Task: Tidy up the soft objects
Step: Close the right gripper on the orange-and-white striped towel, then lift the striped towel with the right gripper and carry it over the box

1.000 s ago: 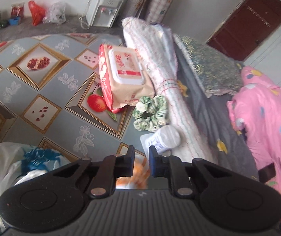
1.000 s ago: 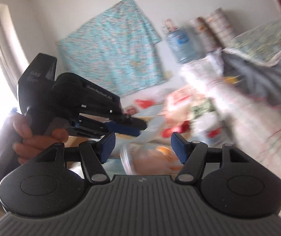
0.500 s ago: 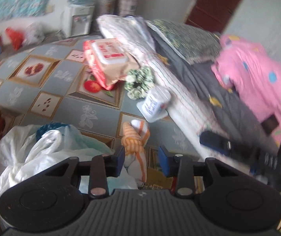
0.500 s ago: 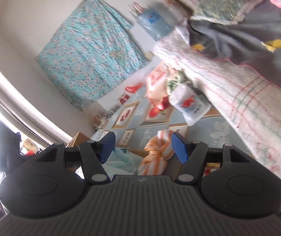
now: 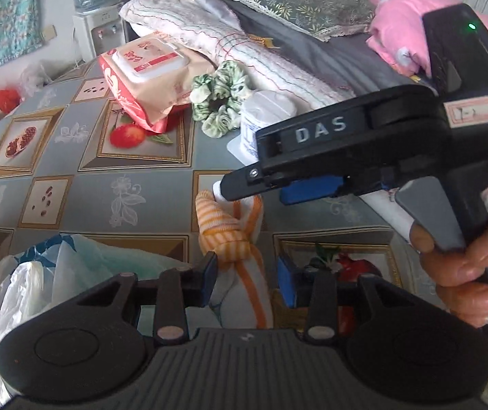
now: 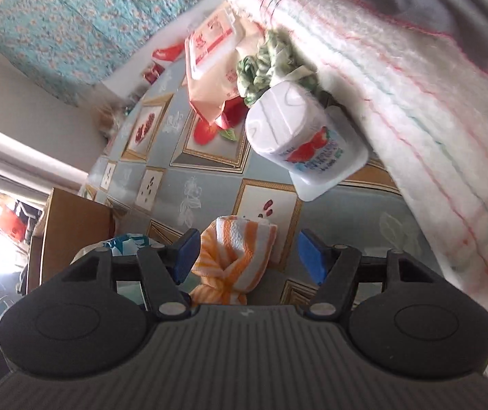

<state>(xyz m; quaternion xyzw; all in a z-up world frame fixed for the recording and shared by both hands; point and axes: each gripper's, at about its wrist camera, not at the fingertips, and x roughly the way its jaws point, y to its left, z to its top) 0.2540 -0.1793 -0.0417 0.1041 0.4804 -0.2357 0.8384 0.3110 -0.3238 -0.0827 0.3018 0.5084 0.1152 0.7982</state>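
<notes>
An orange-and-white striped cloth (image 5: 240, 235) tied in a knot lies on the patterned tablecloth (image 5: 73, 188). My left gripper (image 5: 247, 282) is open and low over the cloth's near end, which sits between its blue pads; a gap shows at the right pad. My right gripper (image 6: 249, 256) is open too, and the cloth (image 6: 240, 256) lies between its pads with room on both sides. In the left wrist view a hand holds the right gripper (image 5: 225, 188), whose tips reach the cloth's far end. Beyond lie a green scrunchie (image 5: 218, 97), a wipes pack (image 5: 148, 78) and a white cup (image 5: 264, 116).
A white plastic bag (image 5: 39, 273) bulges at the table's near left edge, beside a cardboard box (image 6: 69, 232). A folded white blanket (image 5: 244, 51), grey bedding and a pink quilt (image 5: 397, 34) border the right side. A water dispenser (image 5: 97, 10) stands at the back.
The left jaws went from shut to open. Both grippers dropped to the striped cloth. The right gripper swung down from facing the wall and came into the left wrist view.
</notes>
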